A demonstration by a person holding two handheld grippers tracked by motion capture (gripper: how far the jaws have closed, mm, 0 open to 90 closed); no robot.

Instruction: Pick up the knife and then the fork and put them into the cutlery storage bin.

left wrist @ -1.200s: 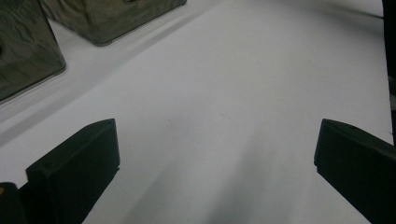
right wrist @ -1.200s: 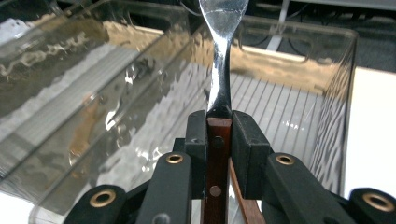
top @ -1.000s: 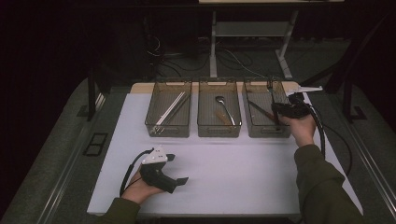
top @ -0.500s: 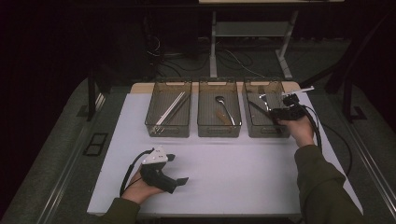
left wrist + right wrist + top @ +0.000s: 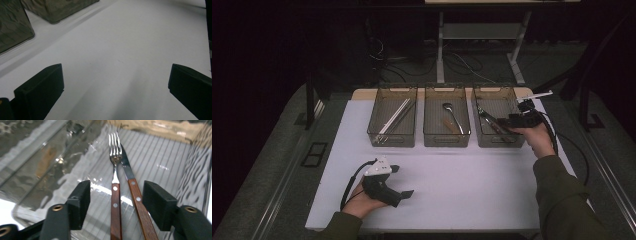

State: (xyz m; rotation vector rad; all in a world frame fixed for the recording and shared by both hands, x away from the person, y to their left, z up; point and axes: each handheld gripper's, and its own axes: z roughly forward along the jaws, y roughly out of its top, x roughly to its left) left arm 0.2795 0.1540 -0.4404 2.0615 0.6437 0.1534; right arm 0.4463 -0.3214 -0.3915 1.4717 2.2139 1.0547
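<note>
My right gripper (image 5: 494, 121) reaches into the right clear bin (image 5: 498, 142) from its right side. In the right gripper view its jaws (image 5: 117, 195) stand apart and have just been opening. A wooden-handled fork (image 5: 115, 187) and a wooden-handled knife (image 5: 133, 192) lie side by side on the bin's ribbed floor between the jaws, and neither pad presses on them. Near the front of the white mat (image 5: 472, 185), my left gripper (image 5: 402, 181) rests in the hand. It is wide open (image 5: 115, 82) with only bare mat between its fingers.
The middle bin (image 5: 447, 141) holds a spoon (image 5: 451, 112) and a brown-handled piece. Pale chopsticks (image 5: 396, 115) lie in the left bin (image 5: 392, 141). The three bins stand in a row at the mat's far edge. Beyond them are cables and a table frame on the floor.
The right gripper's jaws stand wider apart over the right bin than before. Both hands have kept their places.
</note>
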